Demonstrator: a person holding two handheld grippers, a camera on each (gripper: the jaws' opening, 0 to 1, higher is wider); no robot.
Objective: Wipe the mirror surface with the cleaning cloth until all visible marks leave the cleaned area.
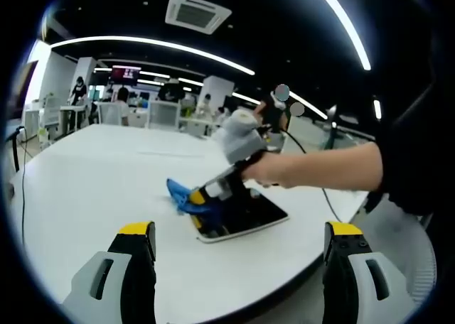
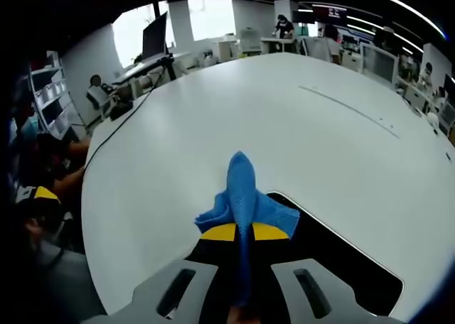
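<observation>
In the left gripper view, the left gripper [image 1: 240,249] hangs back with its yellow-tipped jaws spread wide and empty, while the right gripper [image 1: 201,200] — held by a person's hand [image 1: 266,169] — presses a crumpled blue cleaning cloth [image 1: 182,195] at the left end of the flat, dark, white-rimmed mirror [image 1: 250,212] on the white round table [image 1: 92,189]. In the right gripper view, the jaws are pinched together on the cloth [image 2: 243,196] over the mirror's [image 2: 334,263] near edge. Wiping seems under way; next, sweep the cloth across the remaining glass.

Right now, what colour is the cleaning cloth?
Blue. The cleaning cloth shows best in the right gripper view, pinched in the right gripper.
</observation>
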